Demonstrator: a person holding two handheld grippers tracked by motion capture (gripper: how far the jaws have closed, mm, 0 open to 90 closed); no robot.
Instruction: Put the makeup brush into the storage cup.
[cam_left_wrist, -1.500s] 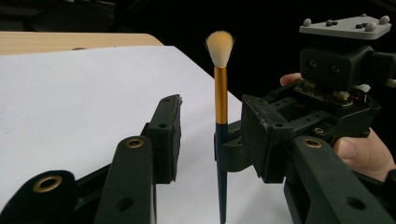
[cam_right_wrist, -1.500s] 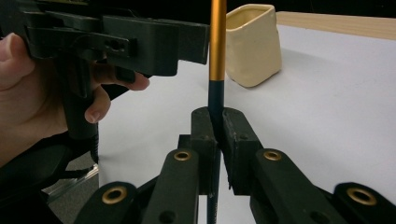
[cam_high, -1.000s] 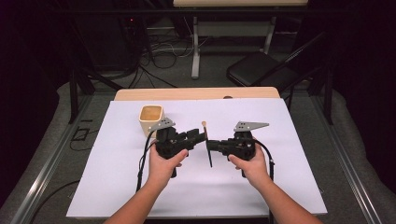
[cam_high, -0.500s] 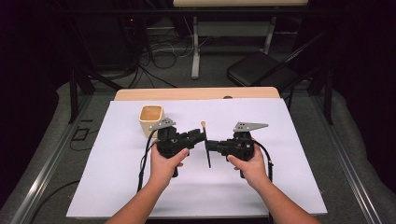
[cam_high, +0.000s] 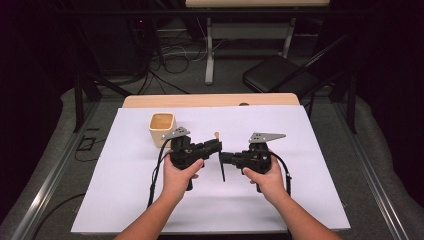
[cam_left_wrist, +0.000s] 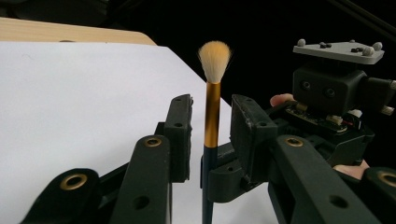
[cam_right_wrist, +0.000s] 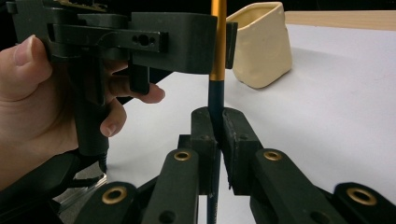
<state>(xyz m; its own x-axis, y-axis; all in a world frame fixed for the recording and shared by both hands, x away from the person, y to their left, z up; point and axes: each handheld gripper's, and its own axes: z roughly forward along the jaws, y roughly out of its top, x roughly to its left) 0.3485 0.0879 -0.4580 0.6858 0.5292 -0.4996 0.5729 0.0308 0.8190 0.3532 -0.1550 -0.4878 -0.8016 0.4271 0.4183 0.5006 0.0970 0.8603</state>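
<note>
- Gold ferrule, dark handle, pale tufted head: a brush (cam_left_wrist: 212, 116) stands upright between the two grippers, above the white sheet (cam_high: 125, 200) that covers the table.
- Right gripper (cam_right_wrist: 217, 123): pads clenched on the dark handle just below the gold band; in its own view the handle runs straight down between the two jaws.
- Left gripper (cam_left_wrist: 211, 135): jaws have just been closing, with the brush between them. They flank the gold band with a gap on each side, so the pads do not press on it (not yet a grip).
- High view: both forearms come in from the bottom edge and converge toward mid-table. The left hand (cam_high: 181, 172) wraps the body of its gripper, jaws pointing right; the right hand (cam_high: 267, 175) mirrors it, jaws pointing left.
- The two sets of jaws meet nose to nose, the left set higher on the brush, the right set lower.
- Right gripper view: the fingers (cam_right_wrist: 135, 93) of the left hand curl around that gripper's black grip, thumb up at the far left.
- Cream cup (cam_high: 162, 127), square-mouthed, stands on the sheet just behind the left gripper, apart from the brush.
- Bristle tip points up; the handle's lower end hangs below the right gripper's jaws (whether it touches the sheet I cannot tell).
</note>
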